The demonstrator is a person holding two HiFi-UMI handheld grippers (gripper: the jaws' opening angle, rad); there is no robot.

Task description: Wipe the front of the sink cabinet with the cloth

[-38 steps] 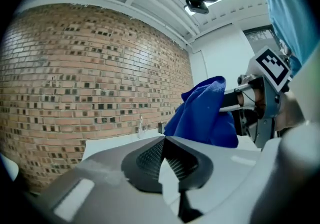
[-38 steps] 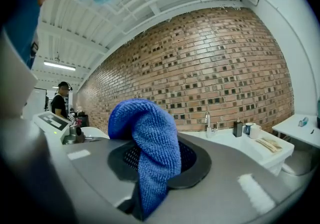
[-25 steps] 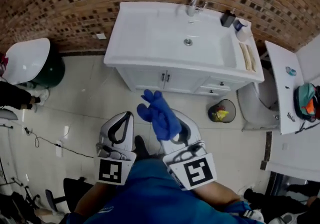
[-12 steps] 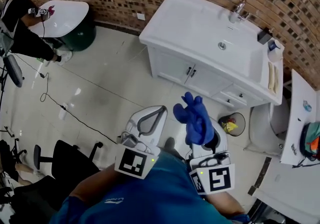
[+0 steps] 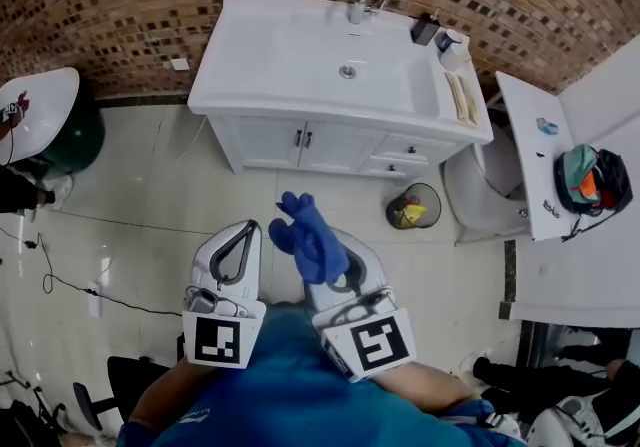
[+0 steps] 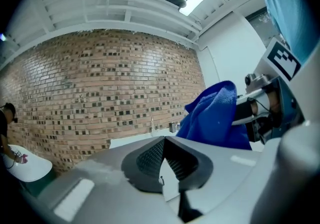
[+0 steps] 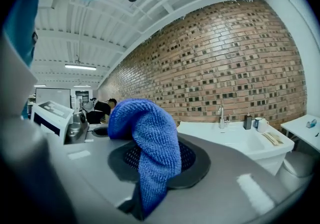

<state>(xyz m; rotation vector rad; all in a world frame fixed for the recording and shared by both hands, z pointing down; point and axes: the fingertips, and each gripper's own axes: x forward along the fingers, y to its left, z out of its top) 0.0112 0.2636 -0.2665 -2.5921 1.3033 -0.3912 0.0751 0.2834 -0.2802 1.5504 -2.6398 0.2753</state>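
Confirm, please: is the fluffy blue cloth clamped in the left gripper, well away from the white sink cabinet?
No: the right gripper clamps the fluffy blue cloth, per the right gripper view, well away from the white sink cabinet.

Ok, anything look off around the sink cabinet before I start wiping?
Nothing stands out. The sink cabinet has its doors shut and straight, the bin beside it stands upright, and the cloth hangs clamped in the right gripper.
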